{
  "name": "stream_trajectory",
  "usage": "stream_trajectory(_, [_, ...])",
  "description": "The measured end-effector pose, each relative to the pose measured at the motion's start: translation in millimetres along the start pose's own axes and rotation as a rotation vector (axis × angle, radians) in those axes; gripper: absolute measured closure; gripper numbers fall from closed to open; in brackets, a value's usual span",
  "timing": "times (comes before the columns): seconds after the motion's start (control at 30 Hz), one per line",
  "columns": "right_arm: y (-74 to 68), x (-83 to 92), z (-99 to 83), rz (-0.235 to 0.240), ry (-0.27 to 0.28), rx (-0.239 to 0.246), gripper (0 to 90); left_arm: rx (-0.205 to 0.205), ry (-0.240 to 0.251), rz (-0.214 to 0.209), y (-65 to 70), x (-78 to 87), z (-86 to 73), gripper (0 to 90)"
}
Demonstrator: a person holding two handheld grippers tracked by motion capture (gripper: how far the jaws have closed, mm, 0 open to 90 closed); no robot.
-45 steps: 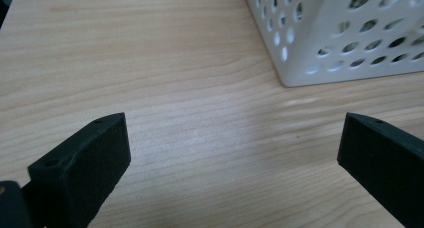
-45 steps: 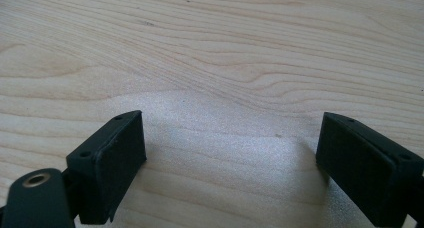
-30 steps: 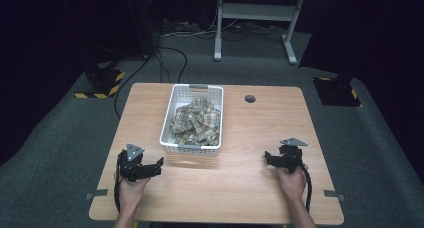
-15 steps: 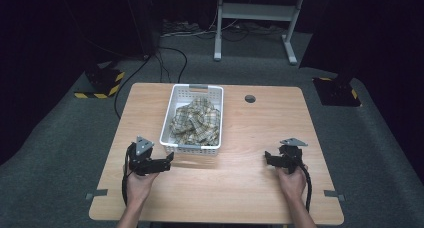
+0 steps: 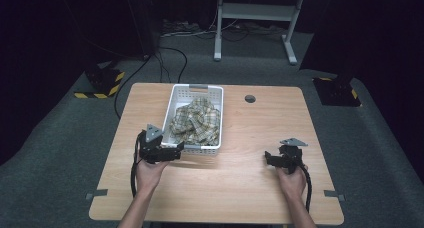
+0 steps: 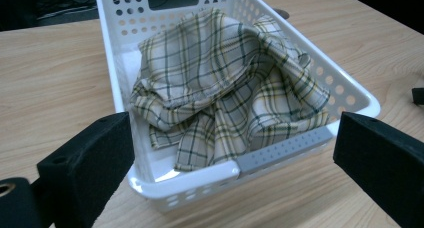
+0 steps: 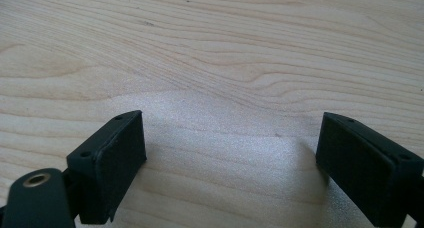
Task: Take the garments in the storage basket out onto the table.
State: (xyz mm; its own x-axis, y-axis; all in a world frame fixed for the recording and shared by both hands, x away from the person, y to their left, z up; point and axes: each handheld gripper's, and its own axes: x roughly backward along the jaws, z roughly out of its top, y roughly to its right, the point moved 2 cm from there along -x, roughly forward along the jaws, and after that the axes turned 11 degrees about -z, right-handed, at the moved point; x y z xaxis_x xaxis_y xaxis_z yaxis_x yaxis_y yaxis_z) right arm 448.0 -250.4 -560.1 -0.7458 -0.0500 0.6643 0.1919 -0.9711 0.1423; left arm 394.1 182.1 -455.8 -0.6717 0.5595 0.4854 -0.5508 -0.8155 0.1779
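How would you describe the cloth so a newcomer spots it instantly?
On the wooden table sits a white perforated basket, near the far edge. The cloth lies crumpled inside it: cream with green and yellow checks, the table's one patterned thing.

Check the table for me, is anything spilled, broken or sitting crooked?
Nothing stands out. The checked cloth lies crumpled but wholly inside the white basket, which sits flat on the table. Both tongs, left and right, are open and hold nothing.
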Motion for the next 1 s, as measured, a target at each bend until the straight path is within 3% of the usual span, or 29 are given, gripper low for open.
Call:
stream_trajectory(0.4, [0.0,0.0,0.0,0.0,0.0,0.0,11.6,0.019,0.01,-0.035,1.2,-14.9,18.1,4.0])
stream_trajectory(0.57, [0.0,0.0,0.0,0.0,0.0,0.0,11.5,0.015,-0.004,-0.034,1.2,-22.8,24.2,4.0])
stream_trajectory(1.0, [-0.1,0.1,-0.1,-0.001,0.001,-0.001,11.6,0.052,-0.05,-0.033,-4.0,-56.9,40.1,5.0])
